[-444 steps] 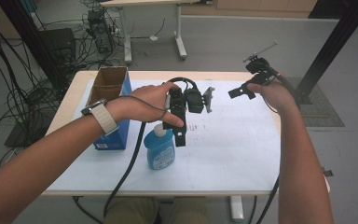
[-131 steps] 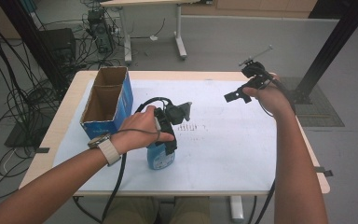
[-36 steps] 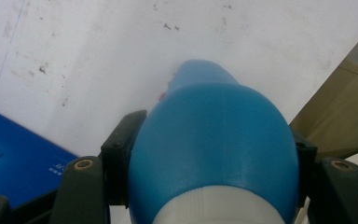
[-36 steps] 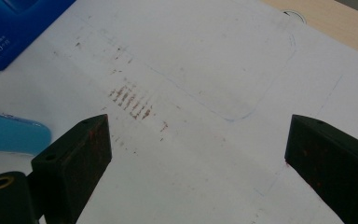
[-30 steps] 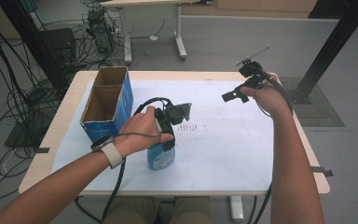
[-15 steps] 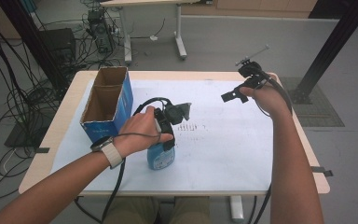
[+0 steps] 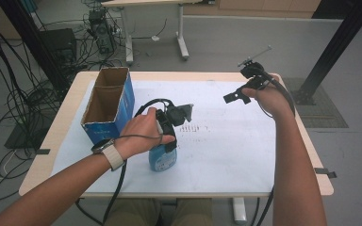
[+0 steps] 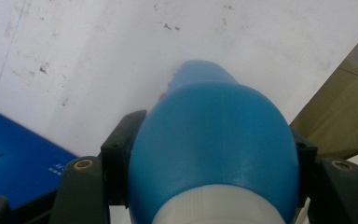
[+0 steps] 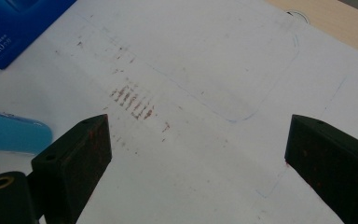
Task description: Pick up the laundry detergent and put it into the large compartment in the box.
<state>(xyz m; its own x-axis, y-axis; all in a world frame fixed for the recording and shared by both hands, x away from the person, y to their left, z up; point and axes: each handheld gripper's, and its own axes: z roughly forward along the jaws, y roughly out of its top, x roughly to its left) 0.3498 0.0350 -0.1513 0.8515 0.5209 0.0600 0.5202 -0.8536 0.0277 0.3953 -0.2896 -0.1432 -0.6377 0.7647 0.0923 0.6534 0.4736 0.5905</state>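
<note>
1. Blue bottle stands upright on the white paper sheet that covers the table, near the front edge, left of centre in the high view.
2. Left gripper is clamped on the bottle's upper part. In the left gripper view both black jaws press against the sides of the blue shoulder, just above the white collar at the bottom of that view. Grip is narrow, with the bottle filling the gap.
3. Left hand wraps over the gripper body from the left; a watch sits on that wrist. The gripper's cable loops above the hand and trails down off the front of the table.
4. Right gripper is held raised over the far right part of the sheet, well apart from the bottle. In the right gripper view its jaws stand wide, with nothing between them but bare paper.
5. A patch of reddish-brown marks lies on the paper below the right gripper; in the high view the marks sit just right of the left gripper.
6. Open cardboard box with blue sides stands at the left of the sheet, near the bottle but not touching it.
</note>
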